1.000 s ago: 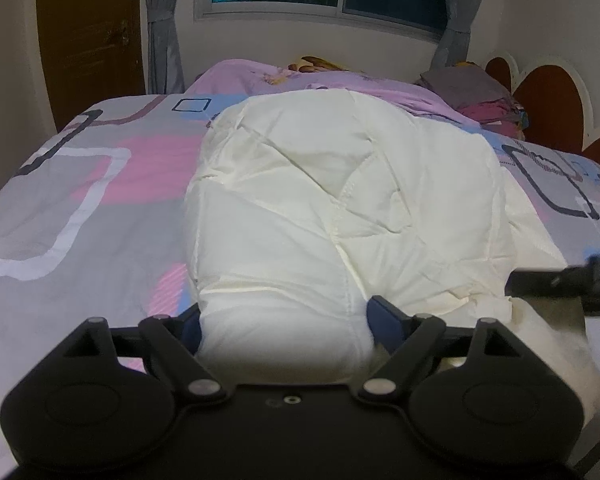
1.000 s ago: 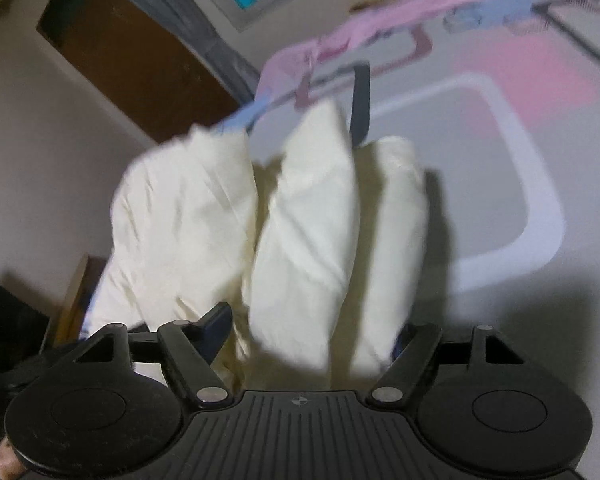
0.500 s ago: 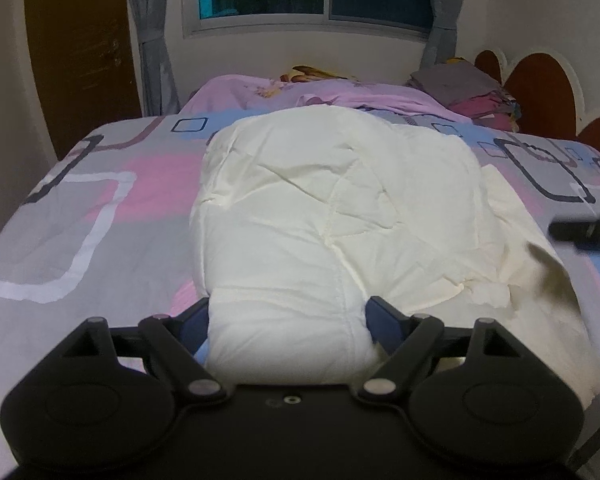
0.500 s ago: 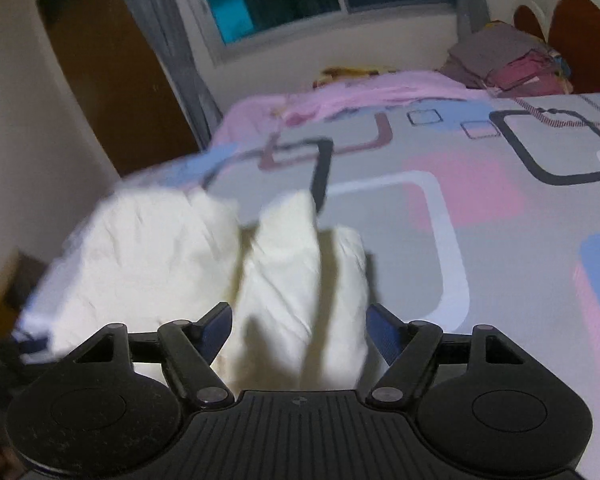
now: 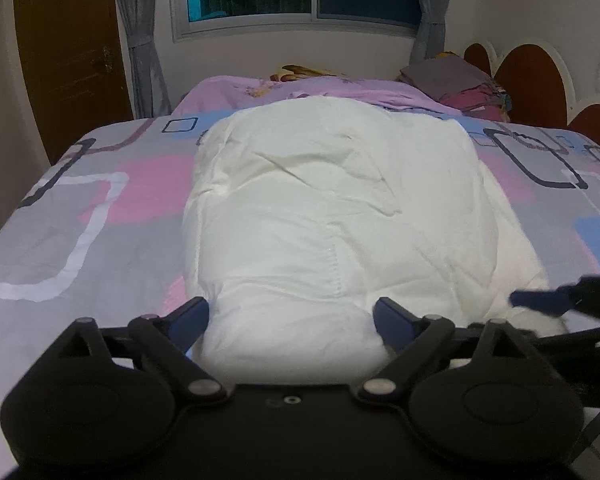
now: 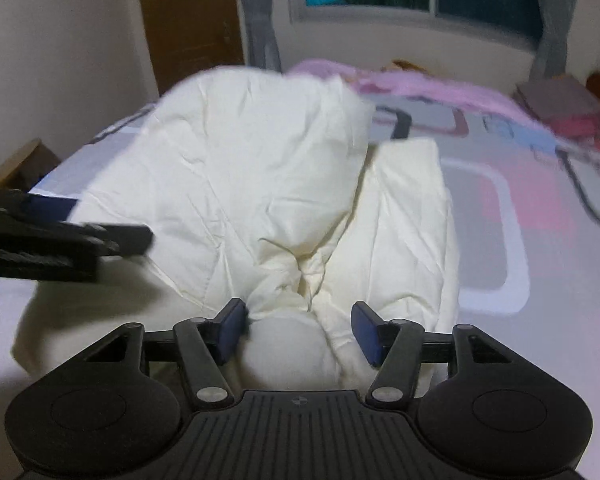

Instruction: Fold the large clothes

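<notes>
Right gripper (image 6: 298, 330) has swung in from the window side of the bed (image 5: 100, 200) to the near corner of the cream quilted garment (image 5: 332, 208); a second ago it held a hanging bundle up in the air, now that bundle is down on the bed. Its jaws are closing with a bunched knot of cream fabric between them; left pad touches the cloth, right pad still shows a gap, so not yet a firm pinch.

Left gripper (image 5: 290, 320): barely moved, jaws opening wide, straddling the garment's near edge; pads look just clear of the fabric.

Garment lies mid-bed, spread toward the pink blanket (image 5: 300, 88), with the right gripper's corner just beside the left gripper.

Read: the side panel looks brought in over the body, so one fold is roughly done. Next likely a re-grip for the lengthwise fold. Risk: puffy fabric springs back open.
</notes>
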Demonstrator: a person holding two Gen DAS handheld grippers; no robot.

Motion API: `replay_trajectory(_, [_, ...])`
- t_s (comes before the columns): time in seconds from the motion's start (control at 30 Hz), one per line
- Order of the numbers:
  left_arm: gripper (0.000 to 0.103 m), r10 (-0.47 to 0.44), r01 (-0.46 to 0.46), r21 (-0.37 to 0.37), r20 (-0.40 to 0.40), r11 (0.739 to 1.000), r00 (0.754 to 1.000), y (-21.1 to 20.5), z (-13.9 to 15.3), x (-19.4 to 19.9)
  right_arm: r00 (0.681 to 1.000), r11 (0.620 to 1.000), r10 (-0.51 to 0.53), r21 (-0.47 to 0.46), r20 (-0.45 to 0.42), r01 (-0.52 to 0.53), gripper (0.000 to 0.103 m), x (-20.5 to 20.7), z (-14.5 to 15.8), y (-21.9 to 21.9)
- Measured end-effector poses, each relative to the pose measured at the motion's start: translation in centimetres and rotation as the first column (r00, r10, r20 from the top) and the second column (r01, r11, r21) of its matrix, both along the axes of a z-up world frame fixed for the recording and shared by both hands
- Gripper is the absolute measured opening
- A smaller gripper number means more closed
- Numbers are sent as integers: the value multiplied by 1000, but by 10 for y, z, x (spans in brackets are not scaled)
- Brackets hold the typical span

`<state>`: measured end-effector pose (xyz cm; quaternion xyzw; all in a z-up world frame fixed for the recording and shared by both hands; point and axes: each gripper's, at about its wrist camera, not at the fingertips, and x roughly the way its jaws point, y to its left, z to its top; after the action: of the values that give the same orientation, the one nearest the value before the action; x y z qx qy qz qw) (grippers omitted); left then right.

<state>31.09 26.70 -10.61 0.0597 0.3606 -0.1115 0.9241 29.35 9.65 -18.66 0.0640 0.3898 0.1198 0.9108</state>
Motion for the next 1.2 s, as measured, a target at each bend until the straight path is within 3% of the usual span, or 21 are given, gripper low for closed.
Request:
replay_trajectory(0.17, [95, 51, -52, -57, -13, 997, 999, 8, 15, -7, 999, 999, -7, 33, -32, 8, 60, 7, -11, -7])
replay_trajectory(0.33, [103, 87, -88, -56, -14, 995, 996, 10, 32, -18, 1000, 998, 9, 64, -28, -7, 61, -3, 14, -13])
replay_trajectory(0.4, [103, 103, -104, -59, -21, 993, 995, 8, 37, -25, 1000, 996, 13, 89, 1, -13, 70, -13, 27, -15])
replay_trajectory(0.47, [103, 130, -132, -54, -36, 990, 991, 7, 42, -34, 998, 994, 9, 105, 58, -15, 87, -25, 42, -18])
replay_trajectory(0.5, [103, 145, -147, -58, -44, 987, 989, 8, 45, -40, 996, 994, 16, 105, 85, -25, 87, -33, 50, -17])
replay_trajectory(0.67, [103, 197, -198, -84, -19, 977, 980, 4, 67, -85, 983, 996, 33, 76, 178, -47, 89, -85, 87, -14])
replay_trajectory(0.77, [103, 232, -231, -41, 24, 972, 972, -3, 84, -119, 974, 995, 29, 88, 226, -50, 100, -121, 106, -16])
replay_trajectory(0.93, [103, 226, -230, 19, 121, 973, 967, -14, 108, -191, 953, 995, 19, 92, 302, -49, 101, -192, 139, -22])
replay_trajectory(1.2, [103, 225, -222, -38, 135, 974, 965, -21, 134, -282, 936, 997, -18, 81, 352, -11, 103, -289, 170, -33])
